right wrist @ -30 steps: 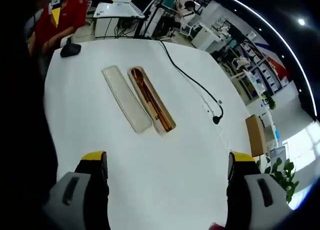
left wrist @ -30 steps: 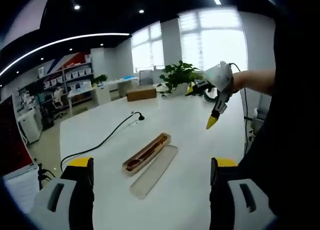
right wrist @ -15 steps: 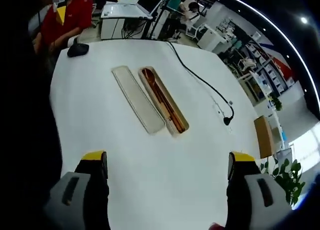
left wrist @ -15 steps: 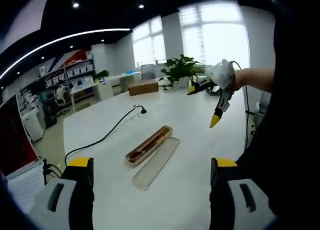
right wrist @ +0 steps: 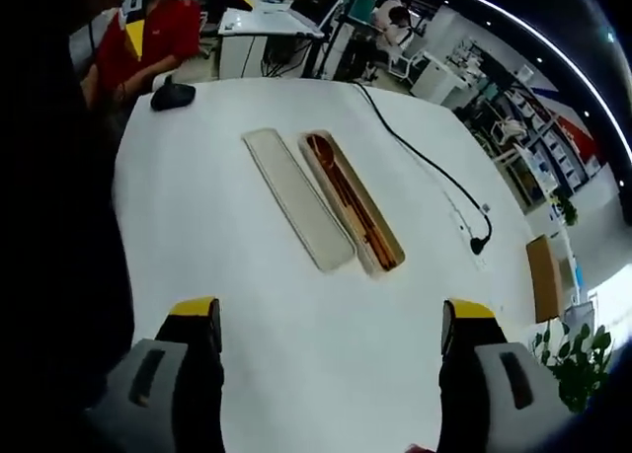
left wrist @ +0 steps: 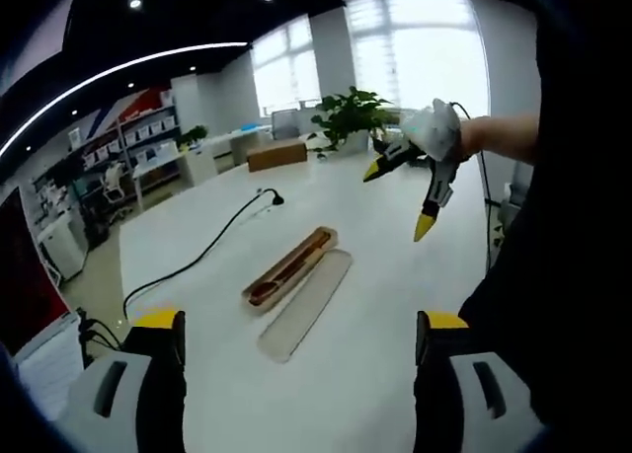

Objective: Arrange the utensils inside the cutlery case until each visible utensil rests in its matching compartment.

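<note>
- left gripper: jaws spread wide, nothing between them, held above the white table.
- right gripper: jaws wide apart too, empty, over the table; in the left gripper view it comes in from the right, up in the air, yellow tips parted, held by a hand.
- cutlery case: tan open tray lying flat near table centre, well ahead of both grippers, untouched.
- wooden spoon and chopsticks lie lengthwise inside the case.
- lid: pale, flat on the table, just beside the case and parallel to it.
- black cable runs across the table beyond the case.
- dark mouse-like object near table edge.
- cardboard box and potted plant at the far end.
</note>
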Demonstrator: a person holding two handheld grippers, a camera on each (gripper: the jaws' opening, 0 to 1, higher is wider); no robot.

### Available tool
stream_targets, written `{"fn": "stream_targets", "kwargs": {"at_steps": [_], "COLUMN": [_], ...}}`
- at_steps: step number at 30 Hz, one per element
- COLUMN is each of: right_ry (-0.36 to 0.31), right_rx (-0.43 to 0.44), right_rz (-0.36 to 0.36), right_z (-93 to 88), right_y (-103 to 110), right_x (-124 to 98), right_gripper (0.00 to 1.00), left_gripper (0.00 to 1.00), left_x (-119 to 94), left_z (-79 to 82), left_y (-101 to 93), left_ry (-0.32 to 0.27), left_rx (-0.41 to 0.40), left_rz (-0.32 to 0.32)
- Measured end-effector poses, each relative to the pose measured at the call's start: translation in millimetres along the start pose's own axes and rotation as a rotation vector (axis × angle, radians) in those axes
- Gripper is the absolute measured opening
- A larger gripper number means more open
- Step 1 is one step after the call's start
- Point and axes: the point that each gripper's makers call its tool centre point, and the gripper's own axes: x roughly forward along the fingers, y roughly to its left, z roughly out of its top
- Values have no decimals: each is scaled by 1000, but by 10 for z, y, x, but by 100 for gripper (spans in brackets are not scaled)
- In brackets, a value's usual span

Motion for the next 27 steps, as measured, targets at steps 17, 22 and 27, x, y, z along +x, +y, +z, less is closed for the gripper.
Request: {"fn": "stream_targets", "kwargs": {"at_steps": [17,22,27], "right_ry": [70,98,120], "right_rx": [-45,-40,-45], "right_rz": [95,139,159], "right_z": [-52,-113,-161], "right_y": [103,185,185], "right_x": [262,356,408], "right_gripper": [78,76,74], "left_gripper": [99,99,99], "left_x": [330,384,416], "left_z": [-266,-342,-373], "left_y": [-59,-34,46], "left_ry": [77,103,105], "left_rx": [-18,-23,-44], "left_rz": [-62,-74,-60]}}
